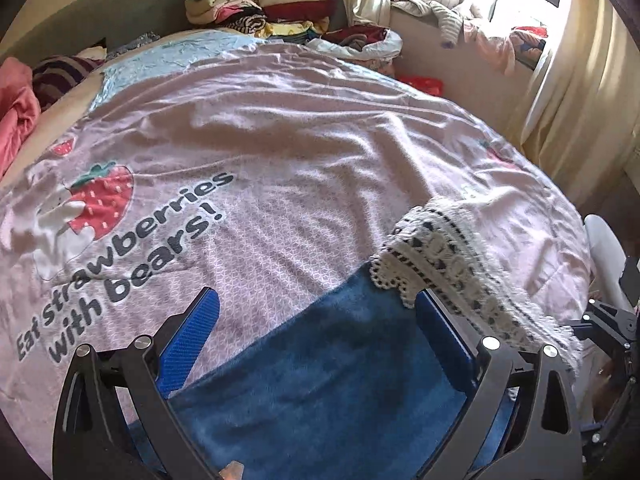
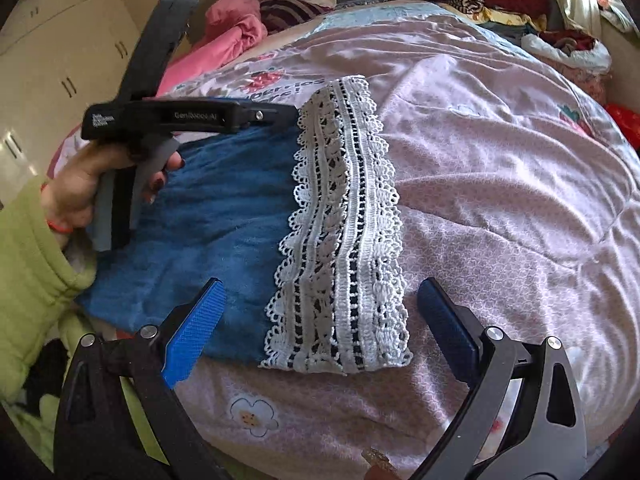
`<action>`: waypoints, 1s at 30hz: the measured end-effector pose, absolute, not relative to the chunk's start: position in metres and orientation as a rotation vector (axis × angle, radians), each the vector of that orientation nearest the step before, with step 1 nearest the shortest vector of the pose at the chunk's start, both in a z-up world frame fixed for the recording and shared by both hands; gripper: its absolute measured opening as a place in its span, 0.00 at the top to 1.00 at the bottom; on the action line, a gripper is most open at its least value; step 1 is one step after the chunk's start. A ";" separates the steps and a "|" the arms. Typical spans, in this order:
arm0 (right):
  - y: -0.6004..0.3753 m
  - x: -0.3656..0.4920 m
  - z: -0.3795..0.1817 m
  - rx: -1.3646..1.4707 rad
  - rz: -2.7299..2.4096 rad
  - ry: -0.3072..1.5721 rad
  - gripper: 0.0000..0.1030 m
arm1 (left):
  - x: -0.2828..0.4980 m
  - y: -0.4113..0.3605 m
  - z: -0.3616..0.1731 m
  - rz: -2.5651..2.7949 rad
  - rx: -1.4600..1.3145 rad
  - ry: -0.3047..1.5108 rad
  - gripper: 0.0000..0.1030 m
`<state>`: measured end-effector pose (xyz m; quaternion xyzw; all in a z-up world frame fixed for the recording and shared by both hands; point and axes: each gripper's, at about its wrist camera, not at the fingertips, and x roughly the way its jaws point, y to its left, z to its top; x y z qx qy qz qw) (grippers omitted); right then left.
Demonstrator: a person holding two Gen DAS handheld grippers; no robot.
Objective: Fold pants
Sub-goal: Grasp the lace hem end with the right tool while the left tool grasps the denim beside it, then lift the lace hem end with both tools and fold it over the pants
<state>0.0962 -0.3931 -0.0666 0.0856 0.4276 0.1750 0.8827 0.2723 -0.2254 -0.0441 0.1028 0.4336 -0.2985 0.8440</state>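
Blue pants [image 2: 216, 216] with a white lace hem [image 2: 344, 240] lie flat on the pink bed cover [image 2: 500, 160]. In the left wrist view the blue cloth [image 1: 340, 380] fills the bottom and the lace hem [image 1: 452, 264] runs to the right. My left gripper [image 1: 316, 308] is open just above the blue cloth, fingers either side of it, holding nothing. It also shows in the right wrist view [image 2: 276, 114] at the pants' far edge. My right gripper [image 2: 320, 300] is open above the lace hem's near end, holding nothing.
Stacks of folded clothes [image 1: 272, 0] stand at the bed's far end. Pink and striped garments [image 2: 240, 28] lie at the far left. Loose clothes [image 1: 460, 12] sit on a ledge by the curtained window. White cupboards [image 2: 60, 60] stand left.
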 end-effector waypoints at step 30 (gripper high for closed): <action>-0.366 0.106 -0.026 0.143 0.549 0.794 0.85 | 0.260 -0.211 -0.035 -0.770 -0.016 0.936 0.93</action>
